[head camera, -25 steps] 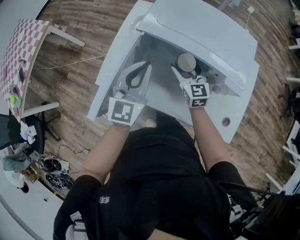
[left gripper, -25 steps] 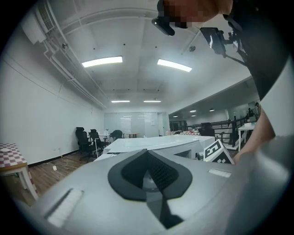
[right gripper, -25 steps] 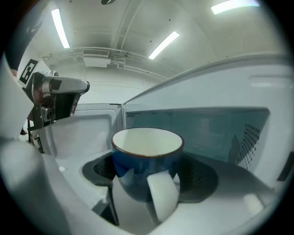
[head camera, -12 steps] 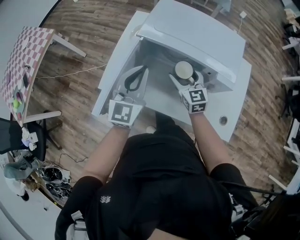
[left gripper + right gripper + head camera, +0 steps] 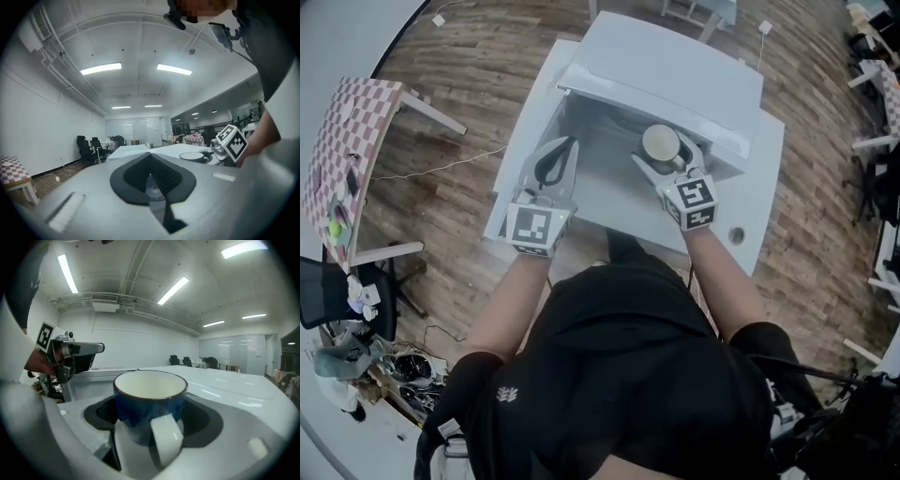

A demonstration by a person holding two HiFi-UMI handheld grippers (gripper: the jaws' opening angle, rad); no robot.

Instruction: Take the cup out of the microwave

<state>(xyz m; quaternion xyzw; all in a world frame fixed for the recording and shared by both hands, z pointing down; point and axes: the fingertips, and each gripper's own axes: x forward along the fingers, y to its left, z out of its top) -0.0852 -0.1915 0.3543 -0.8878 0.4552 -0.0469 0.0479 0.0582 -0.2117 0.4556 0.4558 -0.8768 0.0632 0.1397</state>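
Since the right gripper (image 5: 667,152) already has its jaws clamped round the cup (image 5: 150,401), the pick point is settled: both jaws bear on the blue body below the rim, and the white handle (image 5: 165,437) sticks back toward the camera in the gap between them. In the head view the cup sits just in front of the microwave (image 5: 675,66) at its open front. In the right gripper view open room ceiling shows above the rim, so I'd judge it clear of the cavity, not resting on anything. It looks like glazed ceramic: rigid, so it won't give under the jaws, but the glaze is probably slick and it would chip or break if dropped or knocked on the microwave's edge. No liquid shows in the part of the inside that's visible, so I'd call it light with no slosh to manage; the bottom is out of sight. A body grip beats the handle here, with more contact and no twisting about a thin loop. Keep it upright and don't squeeze harder, since stiff ceramic gains nothing from that. The main risk is slip on the glaze if it tilts, so put it down softly on the table (image 5: 759,187). The left gripper (image 5: 150,157) is off to the left, jaw tips together with nothing between them, well apart from the cup and free to steady something if needed.
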